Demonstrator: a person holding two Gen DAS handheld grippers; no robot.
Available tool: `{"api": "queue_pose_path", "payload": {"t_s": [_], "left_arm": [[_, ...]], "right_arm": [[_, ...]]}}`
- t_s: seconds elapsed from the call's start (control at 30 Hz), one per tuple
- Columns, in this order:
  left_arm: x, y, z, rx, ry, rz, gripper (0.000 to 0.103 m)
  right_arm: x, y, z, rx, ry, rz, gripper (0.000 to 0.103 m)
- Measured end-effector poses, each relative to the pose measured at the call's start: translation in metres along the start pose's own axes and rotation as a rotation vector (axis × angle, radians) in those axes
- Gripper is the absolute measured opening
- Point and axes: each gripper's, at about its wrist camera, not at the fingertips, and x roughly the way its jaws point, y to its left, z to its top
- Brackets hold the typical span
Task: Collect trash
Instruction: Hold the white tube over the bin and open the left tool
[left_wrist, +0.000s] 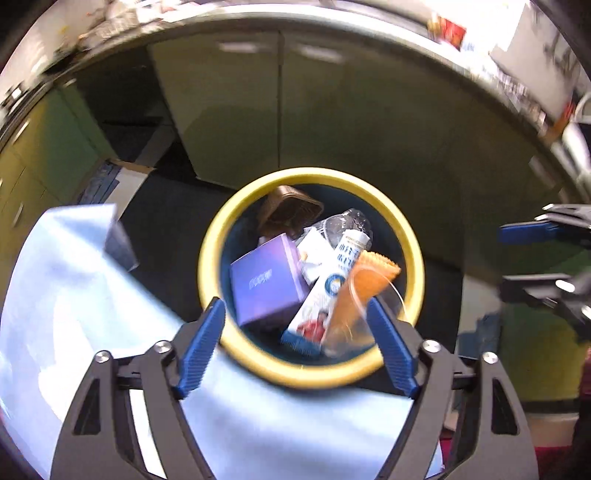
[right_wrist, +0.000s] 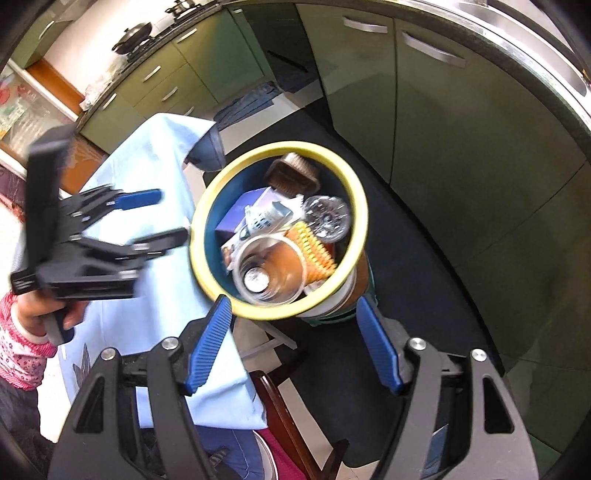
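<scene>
A bin with a yellow rim (left_wrist: 207, 258) (right_wrist: 199, 236) stands beside the table and is filled with trash. In it are a purple box (left_wrist: 266, 288), a white carton (left_wrist: 325, 295), an orange wrapper (left_wrist: 373, 273), a clear bottle (left_wrist: 347, 221) and a brown tray (left_wrist: 291, 210). A clear plastic cup (right_wrist: 269, 269) lies on top of the pile, blurred in the left wrist view. My left gripper (left_wrist: 295, 306) (right_wrist: 171, 215) hovers over the bin's near rim, open, with nothing between its pads. My right gripper (right_wrist: 293, 302) (left_wrist: 504, 258) is open too, above the bin's near side and apart from it.
A table under a light blue cloth (left_wrist: 92, 314) (right_wrist: 147, 177) borders the bin on the left. Green cabinet doors (left_wrist: 332, 110) (right_wrist: 461, 129) stand behind it. A hand in a pink sleeve (right_wrist: 22, 332) holds the left gripper. A wooden chair (right_wrist: 280, 417) sits under the table edge.
</scene>
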Motion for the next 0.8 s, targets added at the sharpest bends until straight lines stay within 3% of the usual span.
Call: {"api": "queue_pose_path", "payload": {"t_s": [0.17, 0.3, 0.37, 0.5, 0.53, 0.7, 0.8], "left_arm": [[-0.082, 0.044, -0.088, -0.127, -0.206, 0.071, 0.099], [-0.134, 0.069, -0.173, -0.231, -0.29, 0.21, 0.098], [-0.155, 0.075, -0.212, -0.27, -0.316, 0.305, 0.099], [-0.202, 0.082, -0.302, -0.399, -0.401, 0.576, 0.099], [-0.213, 0.083, -0.32, -0.439, -0.411, 0.609, 0.099], [-0.267, 0.088, -0.407, -0.692, -0.485, 0.646, 0.099], [-0.298, 0.082, -0.442, -0.783, -0.559, 0.679, 0.099]], "right_arm": [[-0.003, 0.042, -0.02, -0.083, -0.043, 0.011, 0.076], [-0.006, 0.085, -0.04, -0.175, -0.111, -0.012, 0.082], [-0.008, 0.107, -0.052, -0.22, -0.153, -0.02, 0.086], [-0.017, 0.142, -0.076, -0.282, -0.259, -0.027, 0.093], [-0.019, 0.15, -0.081, -0.289, -0.283, -0.027, 0.093], [-0.034, 0.183, -0.111, -0.319, -0.399, -0.056, 0.093], [-0.051, 0.2, -0.131, -0.342, -0.476, -0.075, 0.097]]}}
